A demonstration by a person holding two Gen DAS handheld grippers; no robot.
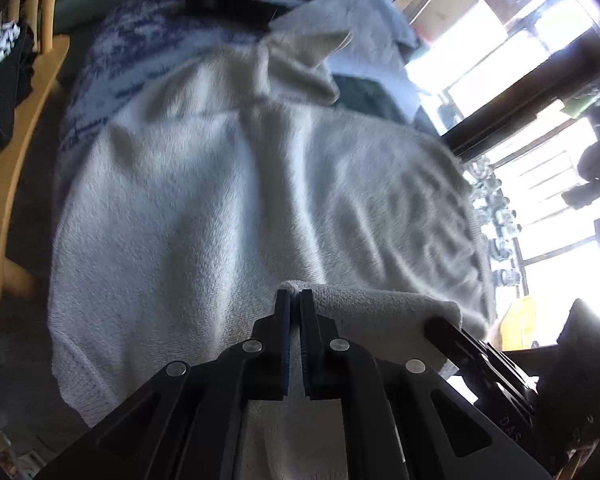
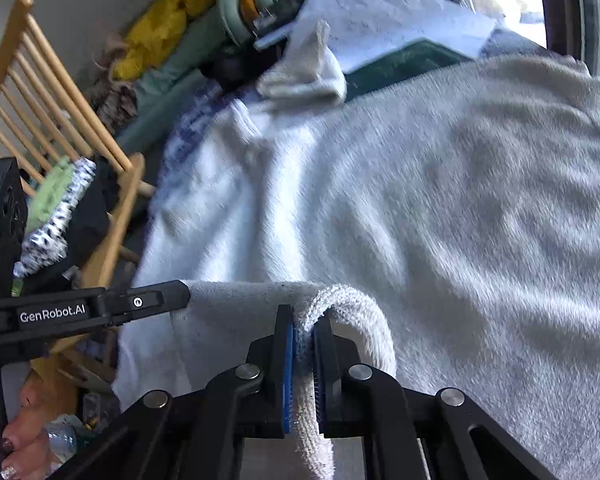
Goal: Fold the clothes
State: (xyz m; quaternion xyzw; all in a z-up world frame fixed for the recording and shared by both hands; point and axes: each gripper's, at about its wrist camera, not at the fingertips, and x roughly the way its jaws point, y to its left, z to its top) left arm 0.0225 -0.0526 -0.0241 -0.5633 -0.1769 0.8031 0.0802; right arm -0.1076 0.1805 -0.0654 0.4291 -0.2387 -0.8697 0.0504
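Observation:
A large off-white terry towel (image 1: 240,184) lies spread over a raised surface and fills both views (image 2: 440,200). My left gripper (image 1: 295,300) is shut on the towel's near edge, which is lifted into a rolled fold running to the right. My right gripper (image 2: 303,320) is shut on the thick hem of the same edge, and the hem loops over its right finger. One left finger (image 2: 156,300) shows in the right wrist view, just left of that fold. The towel's far corner (image 2: 304,72) is bunched up at the back.
A blue-and-white patterned cloth (image 1: 140,52) lies under the towel at the far left. A wooden chair (image 2: 60,80) with clothes on it (image 2: 56,216) stands on the left. Papers and a dark green item (image 2: 404,60) lie behind the towel. Bright windows (image 1: 500,60) line the right. Bare toes (image 2: 20,440) show below.

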